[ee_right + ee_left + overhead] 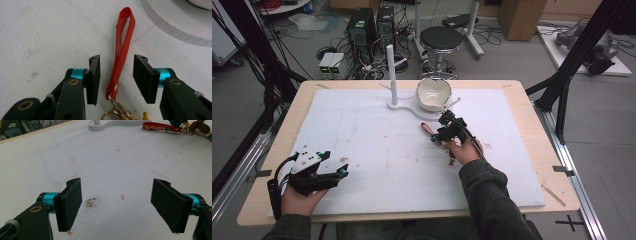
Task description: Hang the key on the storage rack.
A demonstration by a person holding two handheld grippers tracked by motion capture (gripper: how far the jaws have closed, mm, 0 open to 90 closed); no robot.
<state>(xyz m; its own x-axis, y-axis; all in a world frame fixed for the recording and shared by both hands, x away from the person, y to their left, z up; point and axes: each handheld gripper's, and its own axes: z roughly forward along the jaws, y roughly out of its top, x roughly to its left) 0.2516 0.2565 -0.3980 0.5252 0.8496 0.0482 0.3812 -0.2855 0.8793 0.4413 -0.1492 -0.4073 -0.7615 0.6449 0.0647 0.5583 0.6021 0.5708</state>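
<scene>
While unpinched, the red strap [121, 53] lies between the right gripper's [116, 75] jaws.

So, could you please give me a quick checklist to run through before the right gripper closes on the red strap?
1. Red strap lies between the jaws of the right gripper: ok.
2. Pads pressing on the strap: not ok, a gap shows on each side.
3. Gold clasp clear of the pads: ok, it sits below them.
4. Strap apart from the white stand base: ok.
5. Left gripper open and holding nothing, away from the strap: ok.
6. Bowl steady on the stand: cannot tell.
</scene>
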